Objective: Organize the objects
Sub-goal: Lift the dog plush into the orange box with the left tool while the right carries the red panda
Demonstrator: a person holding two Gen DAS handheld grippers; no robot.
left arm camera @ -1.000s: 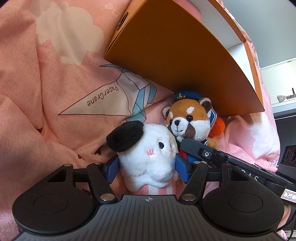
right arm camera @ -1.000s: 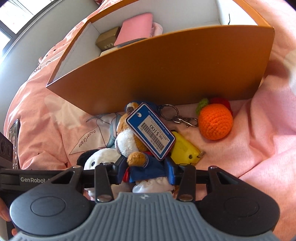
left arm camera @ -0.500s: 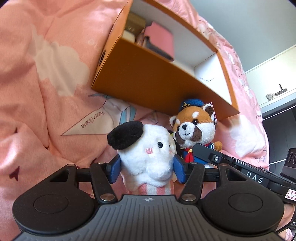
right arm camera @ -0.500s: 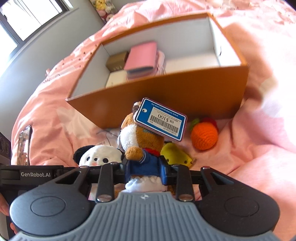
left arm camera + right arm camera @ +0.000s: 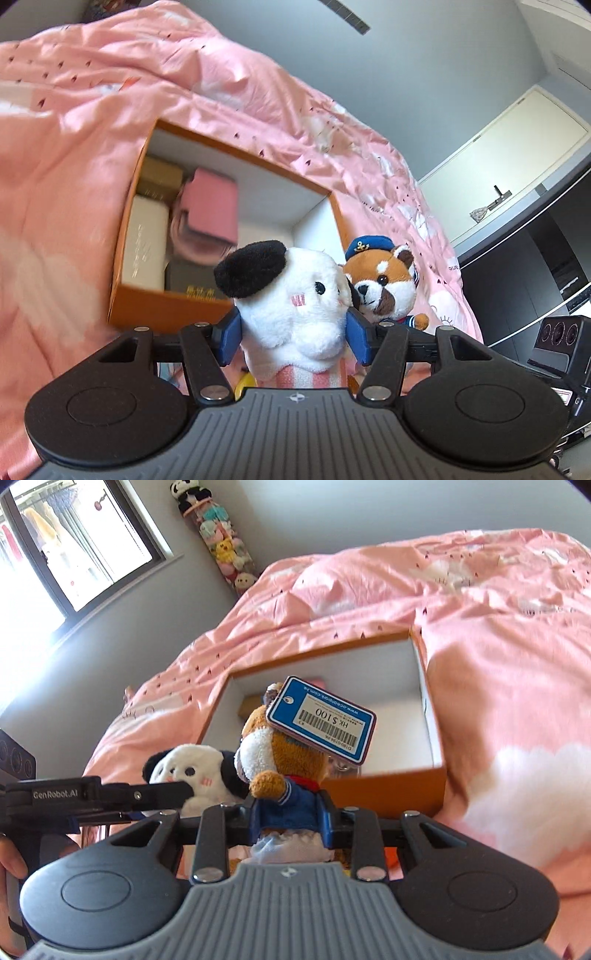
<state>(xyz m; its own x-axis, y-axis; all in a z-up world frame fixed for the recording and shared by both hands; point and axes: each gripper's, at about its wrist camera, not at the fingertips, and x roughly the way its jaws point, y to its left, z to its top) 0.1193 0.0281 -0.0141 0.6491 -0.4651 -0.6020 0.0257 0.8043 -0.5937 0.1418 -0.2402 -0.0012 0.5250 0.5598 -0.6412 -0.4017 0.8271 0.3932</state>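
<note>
My left gripper (image 5: 293,341) is shut on a white plush with black ears (image 5: 291,295), also seen in the right wrist view (image 5: 192,775). My right gripper (image 5: 288,821) is shut on a red panda plush in a blue sailor suit (image 5: 284,771) with a blue price tag (image 5: 321,720); it shows in the left wrist view (image 5: 384,284) too. Both plushes hang above the near wall of an open orange box (image 5: 133,295) (image 5: 432,716) on the pink bedding. The box holds a pink pouch (image 5: 210,203), a white box (image 5: 144,243) and brown boxes.
Pink duvet (image 5: 498,664) covers the bed all round the box. The box's right half (image 5: 399,716) has bare white floor. A column of stacked plush toys (image 5: 225,550) stands by the window. A wardrobe (image 5: 517,147) stands beyond the bed.
Both grippers have lifted their plushes up off the bedding to above the box's near wall. The box's inside now shows from above. The orange ball and yellow toy have dropped almost out of view.
</note>
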